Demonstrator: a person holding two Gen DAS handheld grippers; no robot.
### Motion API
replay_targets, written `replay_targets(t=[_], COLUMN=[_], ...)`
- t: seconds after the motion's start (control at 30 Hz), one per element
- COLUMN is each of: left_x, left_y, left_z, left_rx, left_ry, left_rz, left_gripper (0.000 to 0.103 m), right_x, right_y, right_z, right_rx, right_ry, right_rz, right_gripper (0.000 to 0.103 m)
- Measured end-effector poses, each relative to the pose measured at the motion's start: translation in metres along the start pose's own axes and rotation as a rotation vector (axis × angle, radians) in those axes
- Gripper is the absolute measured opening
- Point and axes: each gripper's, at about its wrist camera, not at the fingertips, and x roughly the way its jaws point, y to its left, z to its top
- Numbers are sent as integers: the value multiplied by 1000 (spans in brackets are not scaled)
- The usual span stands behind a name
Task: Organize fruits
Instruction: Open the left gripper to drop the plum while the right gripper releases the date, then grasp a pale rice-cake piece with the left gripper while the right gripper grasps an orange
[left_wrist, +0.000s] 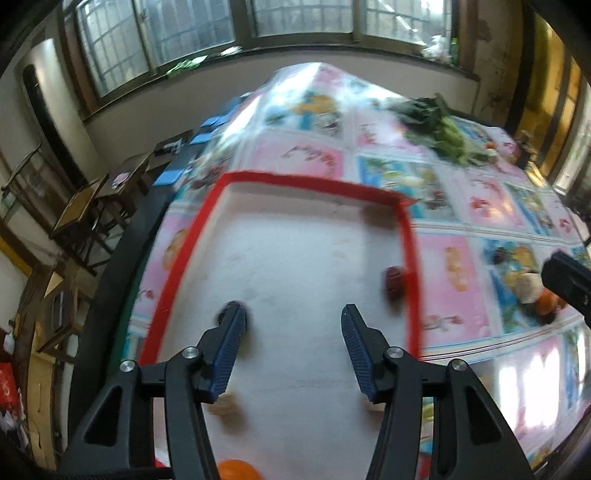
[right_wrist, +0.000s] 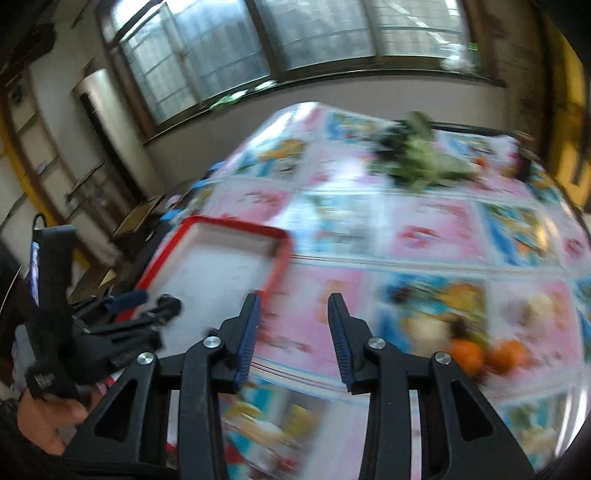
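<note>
We're working over the glossy picture-print tablecloth (right_wrist: 436, 236), sorting fruit into the red-rimmed white rectangular tray (left_wrist: 221, 188). Left gripper (left_wrist: 293, 317) is hanging wide open w/ nothing over the tray; right gripper (right_wrist: 293, 306) is gaping empty too. Next we're prob. needing the round orange fruits (right_wrist: 484, 356) on the cloth, right of the tray; a small dark-red fruit (left_wrist: 393, 282) is already sitting by the rim.

left gripper (left_wrist: 293, 317): jaws apart, empty | right gripper (right_wrist: 294, 308): jaws apart, empty
</note>
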Motion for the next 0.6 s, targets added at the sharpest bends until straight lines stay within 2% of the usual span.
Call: replay_targets(t=[0.1, 0.17, 0.27, 0.37, 0.6], left_x=[-5, -6, -4, 1, 21], left_y=[-27, -47, -78, -111, -162], left_z=[4, 5, 5, 1, -9], left_rx=[36, 60, 105, 158, 241], left_ry=[-9, -6, 10, 36, 95], left_rz=[-46, -87, -149, -212, -260], left_gripper=[56, 62, 63, 63, 63], right_x=[-23, -36, -49, -54, -41], right_y=[-39, -67, -101, -126, -141], right_z=[-15, -27, -44, -56, -60], right_rx=[50, 102, 157, 199, 174], right_ry=[-14, -11, 2, 19, 54], right_rz=[-83, -129, -197, -227, -224], right_gripper=[42, 43, 43, 43, 43])
